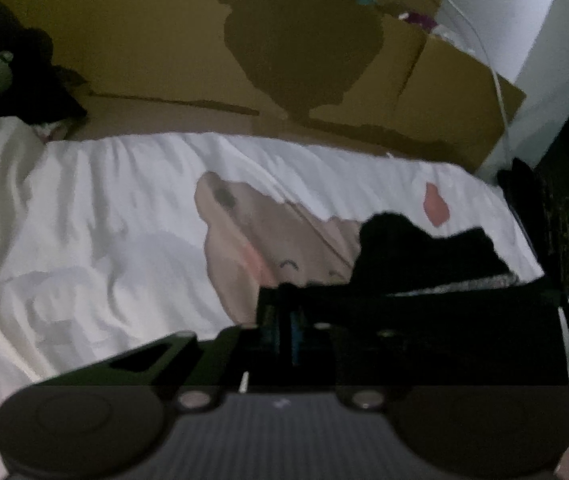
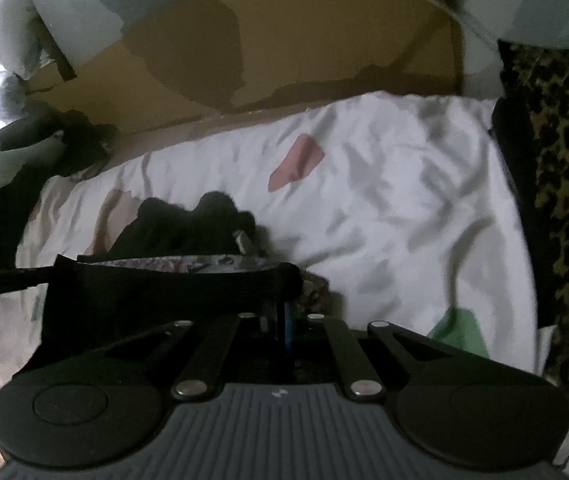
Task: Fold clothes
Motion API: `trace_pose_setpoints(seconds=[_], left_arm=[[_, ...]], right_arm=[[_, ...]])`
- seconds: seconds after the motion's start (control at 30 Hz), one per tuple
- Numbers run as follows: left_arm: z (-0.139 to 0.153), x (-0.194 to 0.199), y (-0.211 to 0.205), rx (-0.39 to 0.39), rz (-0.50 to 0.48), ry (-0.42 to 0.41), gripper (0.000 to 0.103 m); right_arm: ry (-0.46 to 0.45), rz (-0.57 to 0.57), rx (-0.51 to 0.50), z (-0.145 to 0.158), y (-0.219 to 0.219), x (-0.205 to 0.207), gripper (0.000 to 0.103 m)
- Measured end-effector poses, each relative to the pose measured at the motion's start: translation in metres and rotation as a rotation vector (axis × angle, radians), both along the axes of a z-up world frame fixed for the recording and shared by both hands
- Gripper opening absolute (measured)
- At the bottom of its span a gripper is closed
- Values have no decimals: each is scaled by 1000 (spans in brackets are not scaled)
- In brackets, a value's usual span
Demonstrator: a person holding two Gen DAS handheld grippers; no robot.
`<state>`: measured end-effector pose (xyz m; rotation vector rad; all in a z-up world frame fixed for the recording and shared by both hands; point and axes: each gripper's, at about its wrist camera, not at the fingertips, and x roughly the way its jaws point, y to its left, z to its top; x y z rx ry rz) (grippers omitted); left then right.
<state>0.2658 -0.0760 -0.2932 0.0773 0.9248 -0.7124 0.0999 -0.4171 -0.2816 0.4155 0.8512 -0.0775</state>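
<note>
Two grippers, left gripper (image 1: 284,312) and right gripper (image 2: 284,312), each clamped shut on the black garment (image 2: 172,296), its waistband stretched sideways between them.

Left tool (image 1: 284,320) and right tool (image 2: 284,316) both clamped, angled downward.
</note>
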Motion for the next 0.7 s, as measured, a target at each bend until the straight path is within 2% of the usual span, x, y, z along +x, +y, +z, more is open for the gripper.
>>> trace_pose_setpoints(seconds=[0.23, 0.5, 0.63, 0.67, 0.7], left_arm=[[3, 7, -10, -6, 1, -16, 5], [-27, 11, -18, 87, 15, 18, 7], [-30, 4, -21, 136, 20, -14, 21], [-30, 4, -21, 140, 27, -19, 29], [-30, 4, -19, 141, 37, -20, 37]], right_arm=[[0, -23, -51, 7, 0, 7, 1], [59, -42, -65, -17, 4, 25, 1], [88, -68, -56, -27, 7, 30, 6], [93, -73, -61, -27, 8, 31, 13], [97, -73, -65, -27, 8, 31, 15]])
